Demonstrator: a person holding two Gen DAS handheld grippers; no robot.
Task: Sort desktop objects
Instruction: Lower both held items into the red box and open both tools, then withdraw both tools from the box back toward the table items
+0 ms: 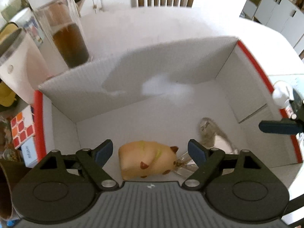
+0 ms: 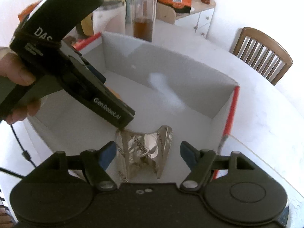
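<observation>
Both tools hang over an open white box [image 1: 79, 95] with red edges that stands on the white counter [image 1: 152, 24]. The left tool [image 1: 150, 153] has its jaws spread wide and holds nothing; between its blue pads, lower down on the box floor, lies a tan hamster toy [image 1: 146, 158]. A clear wrapper [image 1: 185, 161] touches the toy's nose, and a grey-and-white cat figure [image 1: 214, 134] stands just beside it toward the right wall. The right tool [image 2: 148, 153] is also wide open and empty, and a crinkled foil wrapper [image 2: 144, 150] lies on the box floor below the gap between its pads. In the right wrist view the left tool's black body crosses above the box, gripped by a hand [image 2: 13, 70]. Behind the box stands a clear bottle [image 1: 66, 36] with brown liquid and a white cap. A cube puzzle [image 1: 21, 127] rests outside the box's left wall. A wooden chair [image 2: 262, 55] stands at the counter's far edge.
</observation>
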